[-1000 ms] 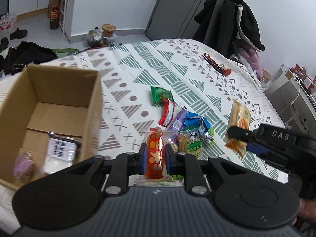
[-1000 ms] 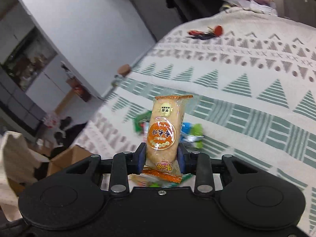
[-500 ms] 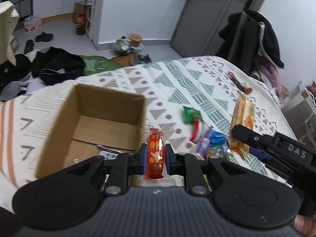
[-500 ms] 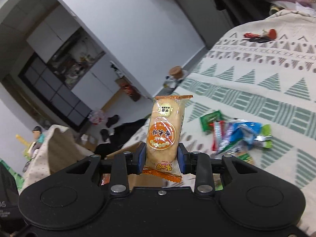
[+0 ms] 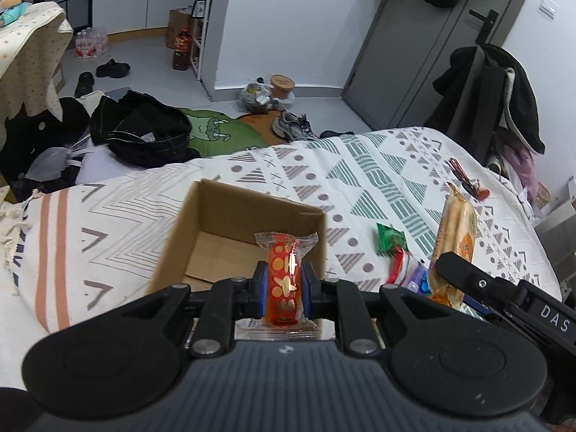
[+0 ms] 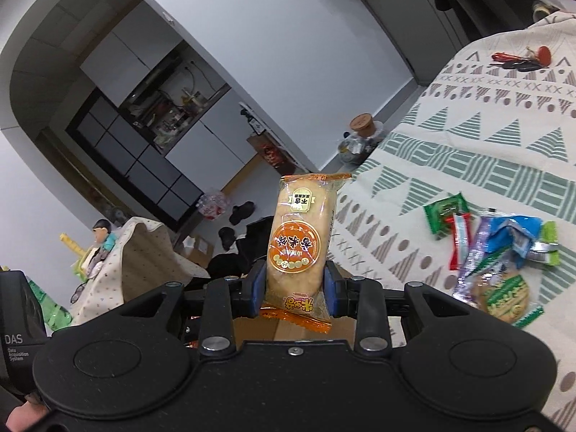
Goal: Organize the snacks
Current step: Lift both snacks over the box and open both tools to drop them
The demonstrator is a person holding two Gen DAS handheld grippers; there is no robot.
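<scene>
My left gripper (image 5: 284,288) is shut on a red snack packet with orange dots (image 5: 285,273), held upright above the near side of the open cardboard box (image 5: 212,216) on the bed. My right gripper (image 6: 294,284) is shut on an orange rice cracker pack (image 6: 300,237); the same rice cracker pack (image 5: 454,244) shows in the left wrist view just right of the box. A pile of loose snacks (image 6: 493,244) lies on the patterned bedspread (image 6: 468,144), to the right of the right gripper. A strip of box cardboard (image 6: 252,327) shows under the right gripper's fingers.
Red-handled keys (image 6: 522,61) lie far back on the bed. Clothes, bags and shoes (image 5: 144,133) litter the floor beyond the bed's edge. A coat rack with dark coats (image 5: 493,97) stands at the bed's far right. A draped chair (image 5: 28,57) stands at the left.
Both grippers have risen and pulled back while keeping their packs. The right one swung left from the snack pile toward the box. The packets inside the box are now hidden behind the left gripper.
</scene>
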